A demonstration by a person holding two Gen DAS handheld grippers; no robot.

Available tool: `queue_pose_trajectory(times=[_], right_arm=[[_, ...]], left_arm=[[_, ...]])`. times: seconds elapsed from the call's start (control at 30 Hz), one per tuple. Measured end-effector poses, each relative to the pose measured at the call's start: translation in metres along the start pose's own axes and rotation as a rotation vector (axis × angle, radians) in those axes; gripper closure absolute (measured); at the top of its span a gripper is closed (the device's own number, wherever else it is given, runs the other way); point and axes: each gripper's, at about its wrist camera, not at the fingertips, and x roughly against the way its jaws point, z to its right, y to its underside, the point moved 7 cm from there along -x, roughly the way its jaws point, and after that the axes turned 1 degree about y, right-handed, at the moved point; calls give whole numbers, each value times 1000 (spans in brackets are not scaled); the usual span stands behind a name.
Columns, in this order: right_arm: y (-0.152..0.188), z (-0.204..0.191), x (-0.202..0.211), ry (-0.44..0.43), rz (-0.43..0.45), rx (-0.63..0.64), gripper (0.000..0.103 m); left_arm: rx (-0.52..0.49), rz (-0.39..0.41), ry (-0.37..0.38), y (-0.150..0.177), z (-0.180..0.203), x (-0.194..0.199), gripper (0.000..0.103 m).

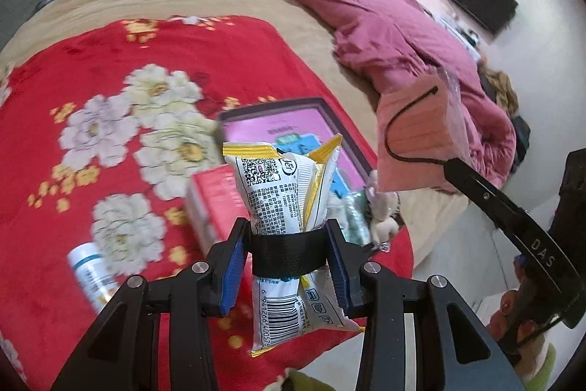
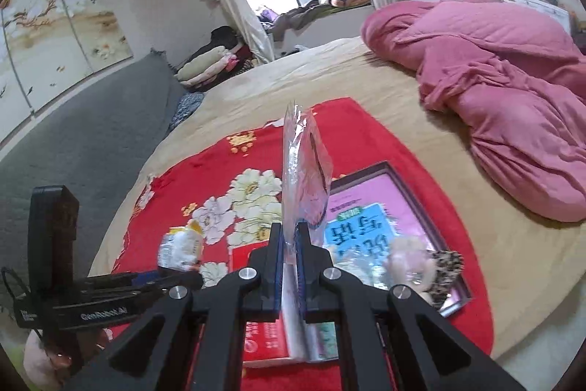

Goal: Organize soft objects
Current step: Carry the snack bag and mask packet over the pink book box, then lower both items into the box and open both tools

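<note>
**Both fingers loaded above the red blanket**

The fingers of the left gripper [image 1: 289, 266] are part-way closed, blue pads pressed on the pinched waist of a white-and-yellow snack packet [image 1: 289, 193], which stands upright between them with a black band around its middle. The fingers of the right gripper [image 2: 289, 266] are closed flat on the lower edge of a clear plastic sleeve [image 2: 304, 171] holding a pink face mask [image 1: 414, 141]; the sleeve stands on edge above the jaws.

All places below are given from the red flowered blanket [image 1: 110, 90]. It lies on the beige bed [image 2: 384, 105], which shows as a bare border around the blanket's far and right edges. A bunched pink quilt [image 2: 505, 98] fills the bed's far right side, well apart from the blanket. On the blanket's right half rests a dark-framed pink tray [image 2: 421, 182], its near corner close to the blanket's edge. Just left of the tray sits a red box [image 1: 208, 204]. A small white bottle [image 1: 91, 273] lies near the blanket's near-left part. The flowered middle and far-left stretch of the blanket are bare.
</note>
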Motion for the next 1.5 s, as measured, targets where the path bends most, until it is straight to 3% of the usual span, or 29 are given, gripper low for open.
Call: queue_pose_trajectory(times=[0.33, 0.93, 1.5], right_arm=[[4, 42, -3, -4, -16, -55, 97], [42, 75, -66, -52, -183, -159, 97], [57, 91, -77, 82, -248, -129, 95]], left_arm=[[-94, -79, -21, -3, 45, -59, 60], [-134, -161, -60, -6, 51, -119, 60], [-127, -194, -54, -4, 50, -143, 60]])
